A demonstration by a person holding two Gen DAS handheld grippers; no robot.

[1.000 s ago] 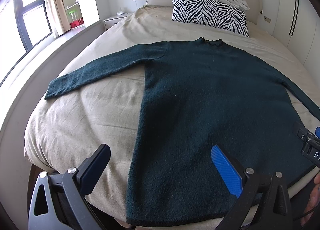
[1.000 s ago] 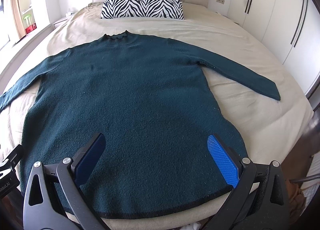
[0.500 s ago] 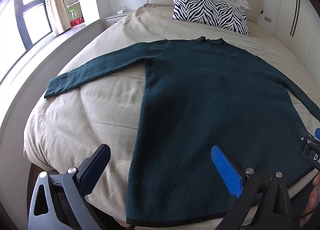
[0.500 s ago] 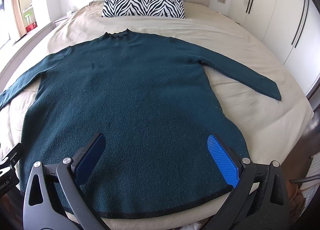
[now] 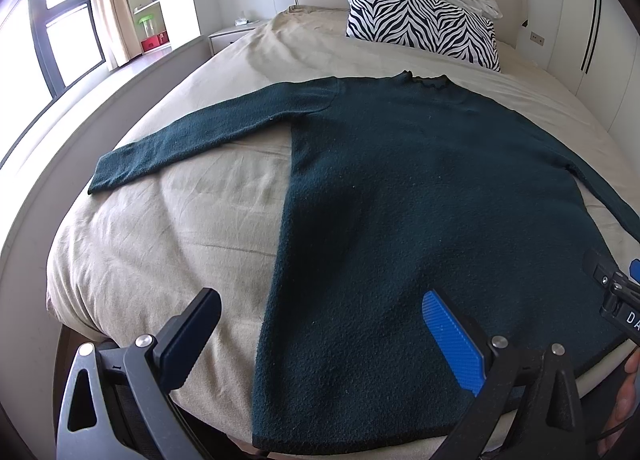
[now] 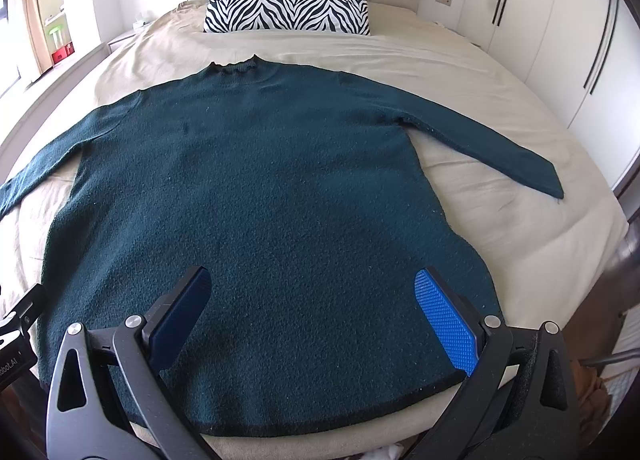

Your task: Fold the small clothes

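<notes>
Sweater (image 6: 256, 196) lies flat on the bed (image 6: 500, 220), sleeves spread, ahead of the left gripper (image 5: 320, 336) and right gripper (image 6: 316, 312), both wide open and empty.

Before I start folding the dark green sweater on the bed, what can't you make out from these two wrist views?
- Dark green knit sweater: left wrist view's right edge cuts off one sleeve's cuff; right wrist view's left edge cuts off the other.
- Its near hem: partly behind the open left gripper and open right gripper.
- Its underside against the beige bedsheet: hidden.
- Crumpled white item below the bed: cropped, unidentifiable.
</notes>
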